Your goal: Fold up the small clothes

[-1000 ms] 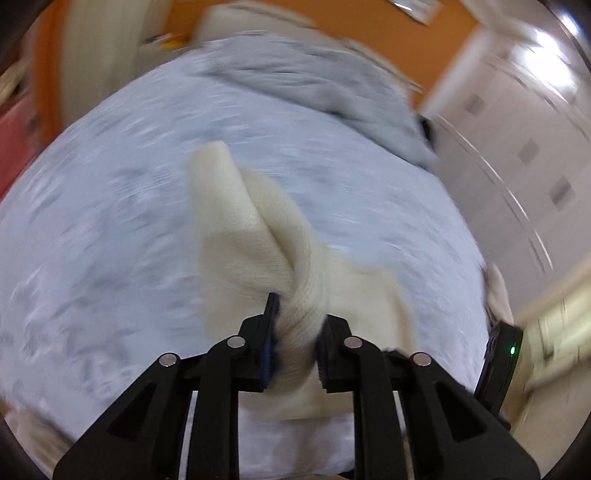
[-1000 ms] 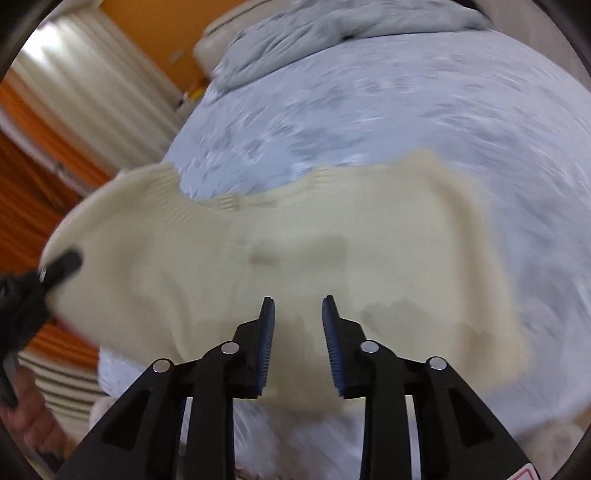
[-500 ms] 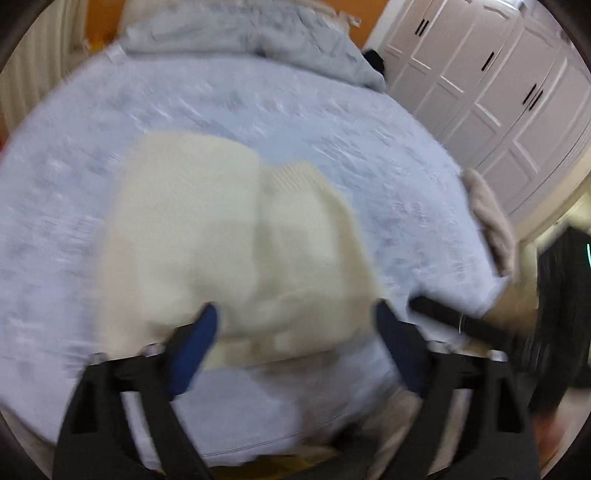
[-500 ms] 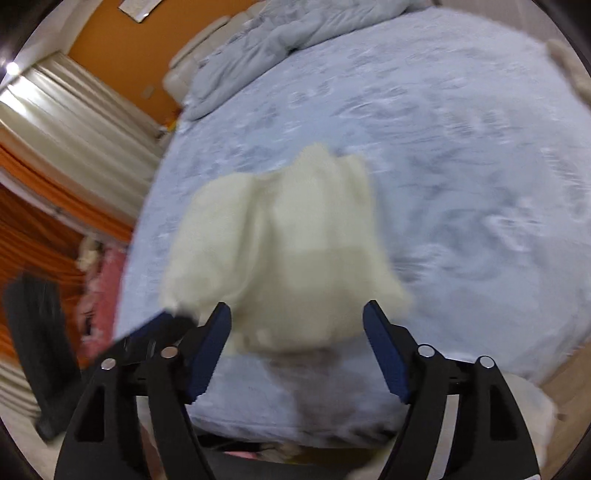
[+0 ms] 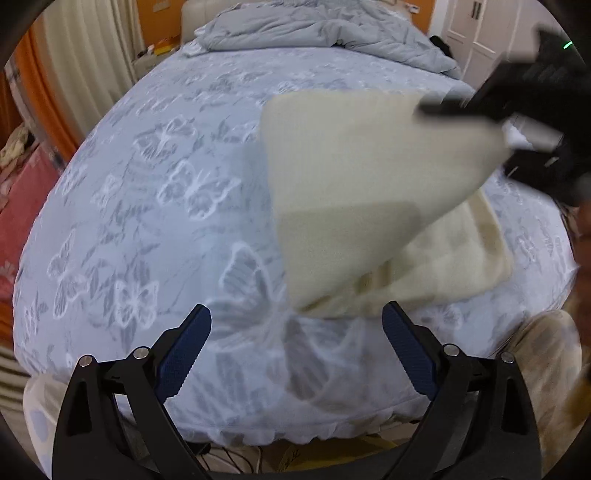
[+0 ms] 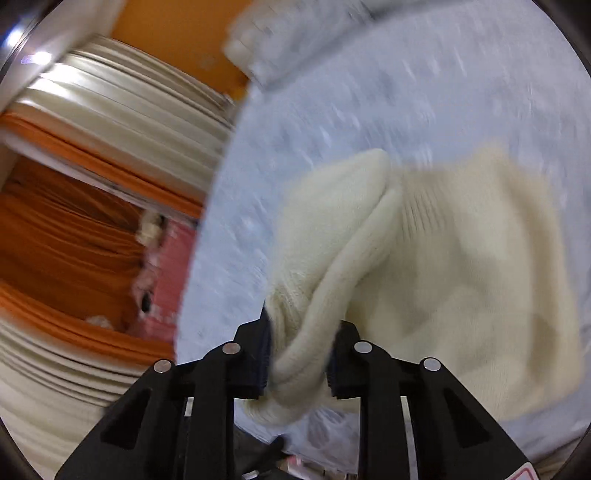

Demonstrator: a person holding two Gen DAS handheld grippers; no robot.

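A cream knit garment (image 5: 354,177) lies on the blue butterfly-print bed (image 5: 155,206), right of centre in the left wrist view. One part of it is lifted off the bed. My right gripper (image 6: 299,354) is shut on a bunched ribbed edge of the garment (image 6: 443,266); it also shows in the left wrist view (image 5: 517,107) at the upper right, holding the lifted corner. My left gripper (image 5: 295,347) is open and empty, hovering above the bed's near edge, just short of the garment.
A crumpled grey duvet (image 5: 314,29) lies at the far end of the bed. Orange and cream curtains (image 6: 74,192) hang on the left. White wardrobe doors (image 5: 476,33) stand at the far right. A pink cloth (image 5: 18,199) lies left of the bed.
My left gripper let go of the garment, opened and drew back toward the bed's near edge. My right gripper opened, then shut on the garment's edge and lifted it.
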